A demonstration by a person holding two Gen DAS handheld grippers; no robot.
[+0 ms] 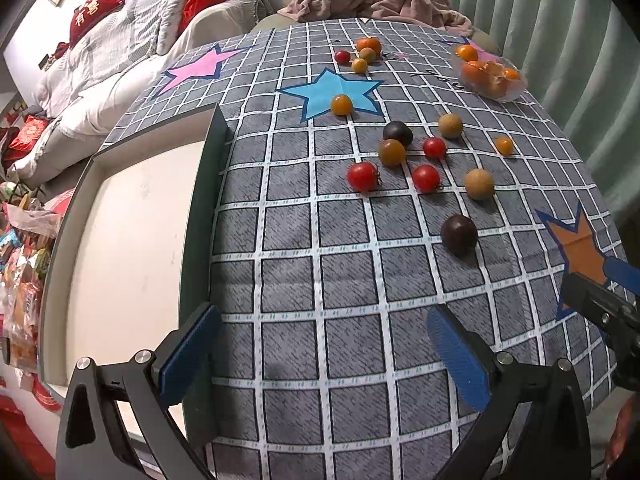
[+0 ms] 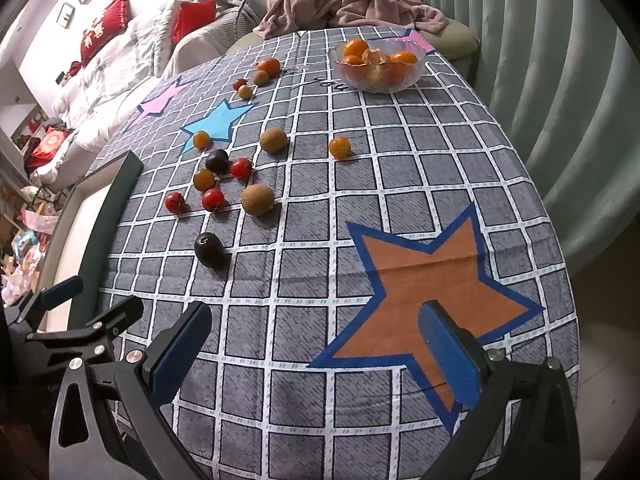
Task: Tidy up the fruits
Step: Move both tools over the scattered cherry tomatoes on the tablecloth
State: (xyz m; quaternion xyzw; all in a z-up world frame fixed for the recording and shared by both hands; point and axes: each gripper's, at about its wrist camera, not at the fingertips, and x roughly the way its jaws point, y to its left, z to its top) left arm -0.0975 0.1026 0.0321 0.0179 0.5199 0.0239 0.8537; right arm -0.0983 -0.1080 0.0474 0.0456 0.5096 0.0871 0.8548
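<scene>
Several small fruits lie loose on the checked tablecloth: red tomatoes (image 1: 362, 176), orange ones (image 1: 341, 104), brown round fruits (image 1: 479, 183) and a dark plum (image 1: 459, 233) nearest to me. The plum also shows in the right wrist view (image 2: 209, 249). A glass bowl (image 2: 378, 65) with several oranges stands at the far right. My left gripper (image 1: 324, 356) is open and empty, low over the cloth in front of the fruits. My right gripper (image 2: 314, 356) is open and empty over the orange star (image 2: 436, 276).
A dark-rimmed tray (image 1: 204, 184) with a white inside lies at the table's left edge. A pink blanket (image 2: 352, 0) lies on the chair beyond the table. A bed is on the left, a curtain on the right.
</scene>
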